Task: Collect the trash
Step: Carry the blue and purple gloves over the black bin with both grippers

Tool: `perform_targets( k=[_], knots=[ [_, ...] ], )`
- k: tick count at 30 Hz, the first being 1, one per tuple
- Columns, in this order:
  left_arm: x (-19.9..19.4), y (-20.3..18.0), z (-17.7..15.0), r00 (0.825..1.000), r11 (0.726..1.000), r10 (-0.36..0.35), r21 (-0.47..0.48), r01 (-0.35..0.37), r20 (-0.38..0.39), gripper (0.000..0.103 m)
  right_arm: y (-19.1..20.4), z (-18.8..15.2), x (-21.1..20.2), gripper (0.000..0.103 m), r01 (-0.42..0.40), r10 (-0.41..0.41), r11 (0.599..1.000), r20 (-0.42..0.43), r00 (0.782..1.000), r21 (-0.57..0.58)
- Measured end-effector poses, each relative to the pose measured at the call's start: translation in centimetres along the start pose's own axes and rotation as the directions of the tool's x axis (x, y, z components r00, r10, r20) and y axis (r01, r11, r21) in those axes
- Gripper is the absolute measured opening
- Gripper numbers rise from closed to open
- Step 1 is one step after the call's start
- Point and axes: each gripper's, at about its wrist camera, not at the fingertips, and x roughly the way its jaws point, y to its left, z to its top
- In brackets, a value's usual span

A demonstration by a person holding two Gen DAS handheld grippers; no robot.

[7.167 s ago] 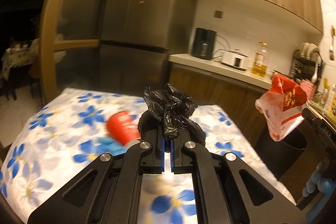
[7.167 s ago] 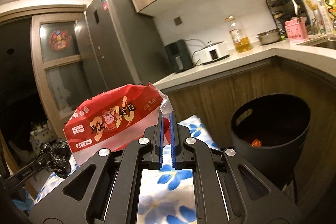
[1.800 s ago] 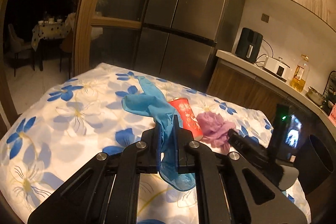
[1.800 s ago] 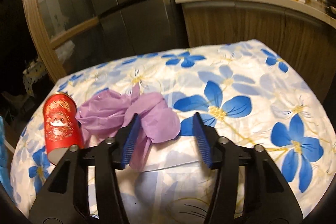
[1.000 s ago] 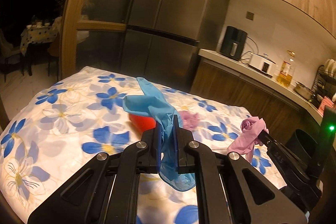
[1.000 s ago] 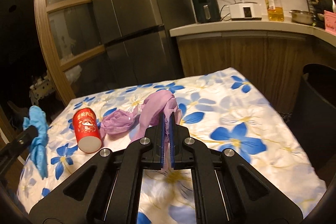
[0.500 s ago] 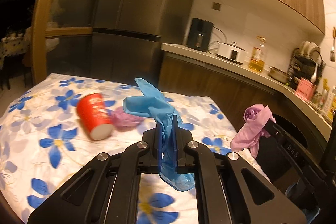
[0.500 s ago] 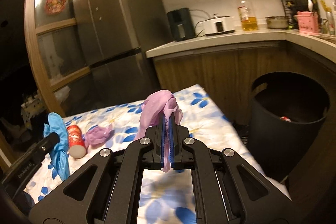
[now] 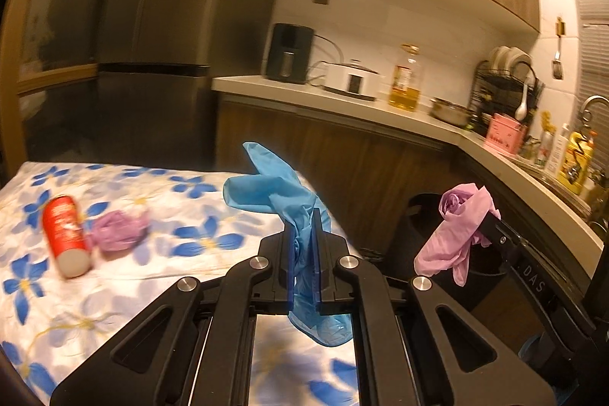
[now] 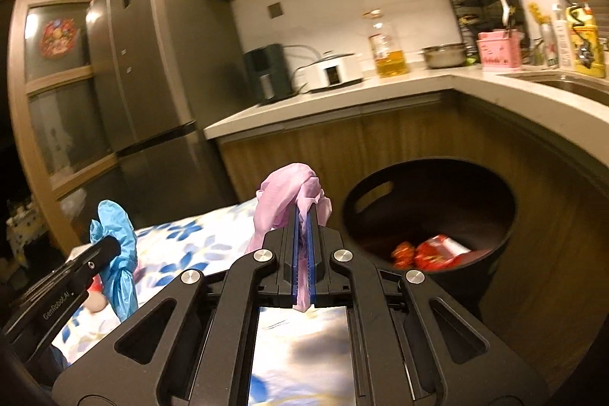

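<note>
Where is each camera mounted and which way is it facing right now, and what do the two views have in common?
Left wrist: sits on the left gripper, looking along its fingers shut on the blue glove, over the floral table toward the counter; the right gripper shows at right.
Right wrist: sits on the right gripper, shut on the pink glove, facing the black bin; the left gripper shows at left.
Shared: both gloves, bin, table, counter.

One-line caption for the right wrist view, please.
Right gripper clamps a pink glove near the black bin; left gripper holds a blue glove.
</note>
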Motion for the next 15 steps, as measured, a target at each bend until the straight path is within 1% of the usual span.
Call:
perform_targets(
  k=[7, 15],
  knots=[
    [2.2, -4.9, 1.0, 0.998, 0.996, -0.07, 0.05, 0.07, 0.001, 0.006, -4.0, 2.1, -0.4, 0.004, 0.076, -0.077, 0.997, 0.046, 0.996, 0.029],
    [4.4, -9.6, 2.2, 0.989, 0.985, -0.145, 0.098, 0.145, -0.011, 0.006, -7.0, 3.7, -0.7, 0.004, 0.128, -0.131, 0.991, 0.08, 0.988, 0.039]
  ],
)
